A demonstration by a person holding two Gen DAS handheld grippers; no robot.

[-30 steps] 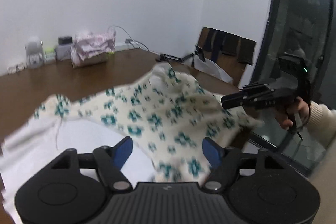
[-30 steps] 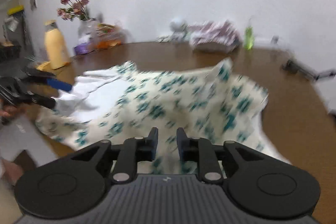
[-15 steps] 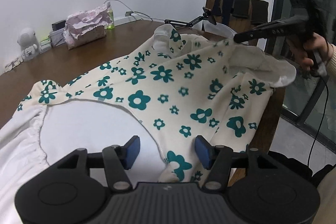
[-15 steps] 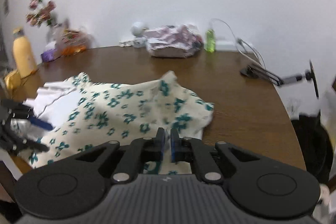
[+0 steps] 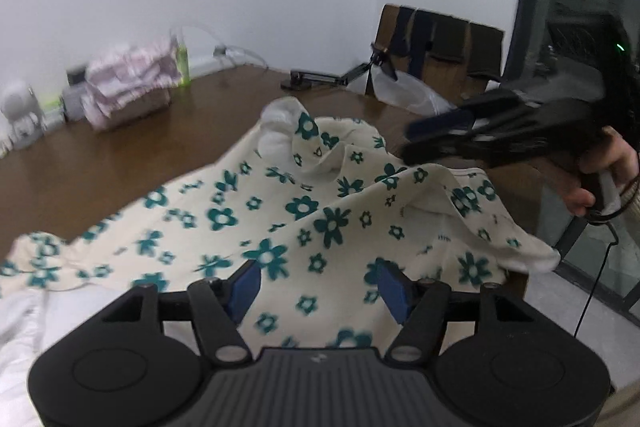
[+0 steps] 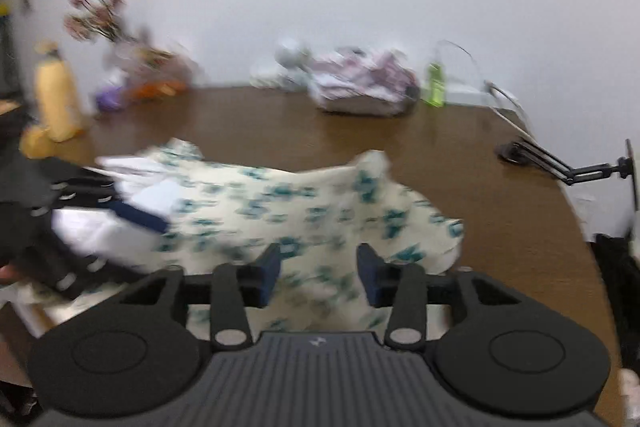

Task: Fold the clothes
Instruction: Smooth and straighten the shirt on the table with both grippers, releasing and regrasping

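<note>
A cream garment with teal flowers [image 5: 304, 211] lies spread over the brown table [image 5: 120, 167], its white inside showing at the lower left. One corner droops past the table's right edge. My left gripper [image 5: 320, 285] hovers open just above the cloth, with nothing between its blue pads. My right gripper [image 5: 432, 139], held in a hand, hangs over the raised right fold. In the right wrist view, which is blurred, the right gripper [image 6: 318, 269] is open above the garment [image 6: 300, 207], and the left gripper [image 6: 132, 215] shows at the left.
A pile of pink clothes [image 5: 132, 83] and a green bottle [image 6: 436, 89] sit at the far wall. A black folding arm stand [image 6: 560, 167] lies near the right edge. A chair [image 5: 440, 47] stands beyond the table. A yellow bottle [image 6: 56, 103] and flowers [image 6: 100, 15] are at the far left.
The right gripper was shut on the garment's edge half a second ago and has now opened, letting the cloth drop. The left gripper has stayed open above the cloth.
</note>
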